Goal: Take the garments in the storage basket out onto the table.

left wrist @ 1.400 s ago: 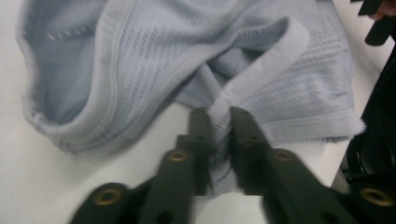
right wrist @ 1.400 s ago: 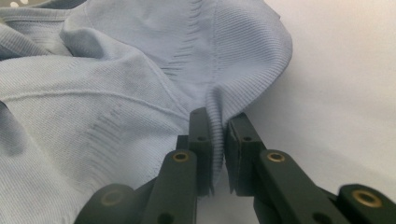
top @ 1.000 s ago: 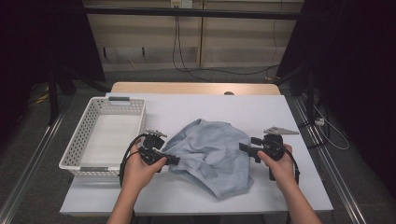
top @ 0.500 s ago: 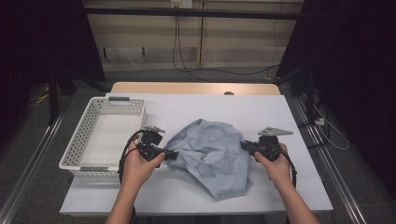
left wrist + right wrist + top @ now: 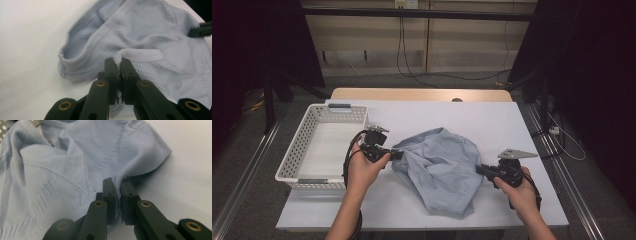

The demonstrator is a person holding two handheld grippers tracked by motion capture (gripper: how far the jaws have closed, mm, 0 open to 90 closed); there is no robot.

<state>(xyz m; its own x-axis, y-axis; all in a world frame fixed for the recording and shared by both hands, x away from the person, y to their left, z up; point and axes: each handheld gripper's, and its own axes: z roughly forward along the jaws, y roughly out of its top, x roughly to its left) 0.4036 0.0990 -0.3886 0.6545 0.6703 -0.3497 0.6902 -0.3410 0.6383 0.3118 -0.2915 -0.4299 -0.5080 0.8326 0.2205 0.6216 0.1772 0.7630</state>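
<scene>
The pale blue knitted garment [image 5: 439,170], a soft ribbed shirt with perforated panels, lies crumpled near the middle of the white table [image 5: 532,125], between the two hands and just right of the white perforated plastic basket [image 5: 319,145].

The left gripper [image 5: 396,155] reaches in from the basket side. In the left gripper view its two black jaws stand nearly together, pinched on a ribbed hem band of the garment [image 5: 140,53], and the fabric is squeezed into the narrow gap between the pads. The left hand [image 5: 364,170] wraps the gripper's body, with its black cable looping beside the basket's near wall.

The right gripper [image 5: 479,170] comes in from the opposite side at the garment's right edge. Its jaws have just been closing, and in the right gripper view they clamp a bunched fold of the cloth [image 5: 75,157], which rises in a tight ridge between the pads. The right hand [image 5: 519,187] holds the gripper low over the table, with the grey three-cornered plate on top.

The garment sags loosely between the two grips, its lower part spread toward the near table edge. The basket stands apart from the cloth, and bare tabletop surrounds the garment on the far and right sides.
</scene>
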